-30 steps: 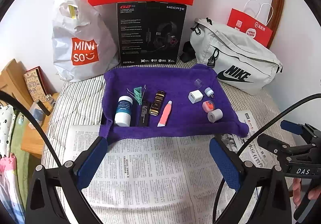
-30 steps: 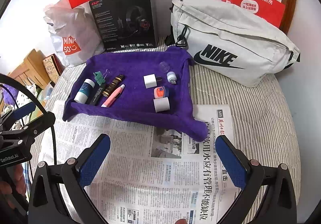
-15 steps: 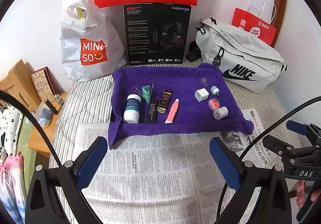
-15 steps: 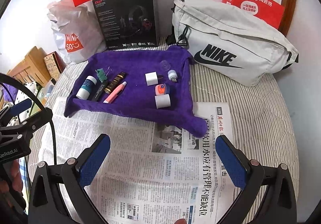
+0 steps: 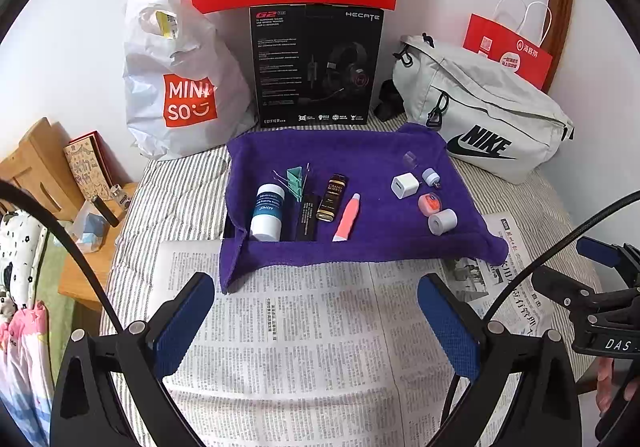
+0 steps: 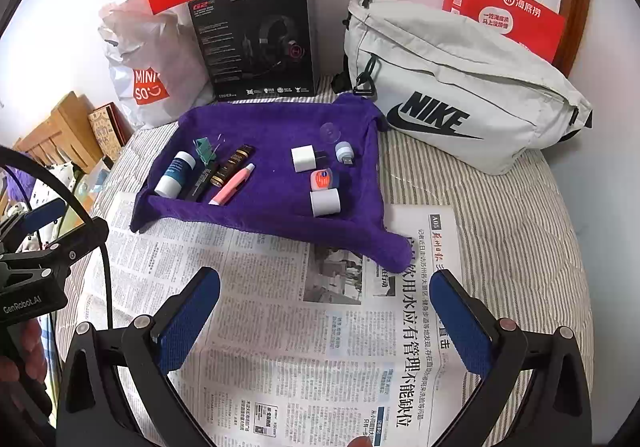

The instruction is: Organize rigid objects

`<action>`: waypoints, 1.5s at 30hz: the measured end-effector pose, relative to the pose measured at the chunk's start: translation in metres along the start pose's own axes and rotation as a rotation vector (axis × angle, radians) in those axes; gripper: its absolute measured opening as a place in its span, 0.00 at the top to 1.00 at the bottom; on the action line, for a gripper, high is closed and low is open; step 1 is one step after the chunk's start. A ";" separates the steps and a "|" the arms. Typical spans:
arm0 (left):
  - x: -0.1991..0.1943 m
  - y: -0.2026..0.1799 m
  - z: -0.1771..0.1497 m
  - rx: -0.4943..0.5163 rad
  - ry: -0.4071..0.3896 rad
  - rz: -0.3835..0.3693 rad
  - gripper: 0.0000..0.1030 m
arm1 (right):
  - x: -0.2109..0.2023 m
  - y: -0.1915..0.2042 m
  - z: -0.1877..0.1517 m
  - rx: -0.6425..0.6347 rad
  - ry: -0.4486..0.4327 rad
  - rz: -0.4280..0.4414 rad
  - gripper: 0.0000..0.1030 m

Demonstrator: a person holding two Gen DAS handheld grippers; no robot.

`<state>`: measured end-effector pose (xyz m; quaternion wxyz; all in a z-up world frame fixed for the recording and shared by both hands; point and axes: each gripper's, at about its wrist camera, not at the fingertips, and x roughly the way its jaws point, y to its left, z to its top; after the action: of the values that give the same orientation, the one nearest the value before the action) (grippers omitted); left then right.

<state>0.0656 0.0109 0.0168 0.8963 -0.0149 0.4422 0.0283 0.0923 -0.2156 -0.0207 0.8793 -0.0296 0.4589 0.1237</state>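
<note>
Right now your left tongs [image 5: 316, 303] and right tongs [image 6: 326, 301] both hang spread apart with nothing between the blue pads, over the printed newspaper [image 6: 280, 327] spread on the striped bed [image 6: 500, 227]. Beyond them, the purple cloth-lined tray [image 5: 400, 243] holds the items: a white bottle with a blue label [image 5: 267, 211], a black flat stick [image 5: 308, 217], a dark gold-lettered tube [image 5: 331, 198], a pink tube [image 5: 346, 217], a white cube charger [image 5: 405, 185], a small orange jar [image 5: 427, 204] and a white cylinder [image 5: 442, 221]. You cannot read the bottle's base; the cloth's front fold hides it. A clear round cap [image 5: 410, 158] is hard to make out. Your right hand is cut off at the frame edge.
</note>
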 end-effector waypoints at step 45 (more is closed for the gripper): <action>0.000 0.001 -0.001 0.020 0.009 0.000 0.00 | -0.004 -0.001 -0.003 0.006 -0.001 0.002 0.00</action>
<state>0.0647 0.0116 0.0167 0.8945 -0.0059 0.4464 0.0238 0.0881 -0.2176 -0.0187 0.8795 -0.0265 0.4588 0.1235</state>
